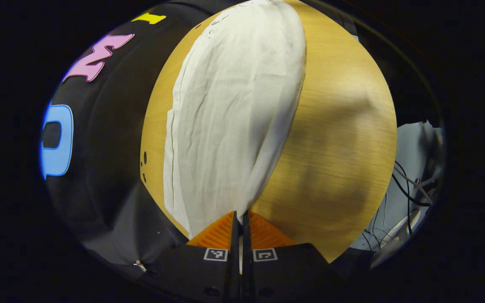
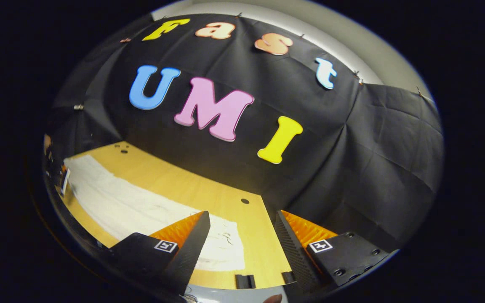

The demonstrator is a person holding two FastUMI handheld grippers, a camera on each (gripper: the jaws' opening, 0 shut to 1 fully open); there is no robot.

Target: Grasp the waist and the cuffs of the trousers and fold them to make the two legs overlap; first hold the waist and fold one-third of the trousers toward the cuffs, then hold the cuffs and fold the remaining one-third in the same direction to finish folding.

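Observation:
White trousers [image 1: 234, 109] lie lengthwise on the wooden table [image 1: 343, 139], running away from my left gripper [image 1: 240, 216]. Its two fingers are pressed together on the near end of the cloth, and a white sliver shows between them. In the right gripper view the trousers [image 2: 124, 202] stretch as a long white strip toward the far left of the table [image 2: 192, 185]. My right gripper [image 2: 242, 229] hangs open above the table's near end. Its left finger [image 2: 192, 240] is over the end of the cloth and nothing is between the fingers.
The black cloth wall [image 2: 352, 168] stands close behind the table and along its side. Cables and pale sheeting [image 1: 415, 185] lie beyond the table's right edge in the left gripper view. Small holes [image 2: 245, 201] mark the tabletop.

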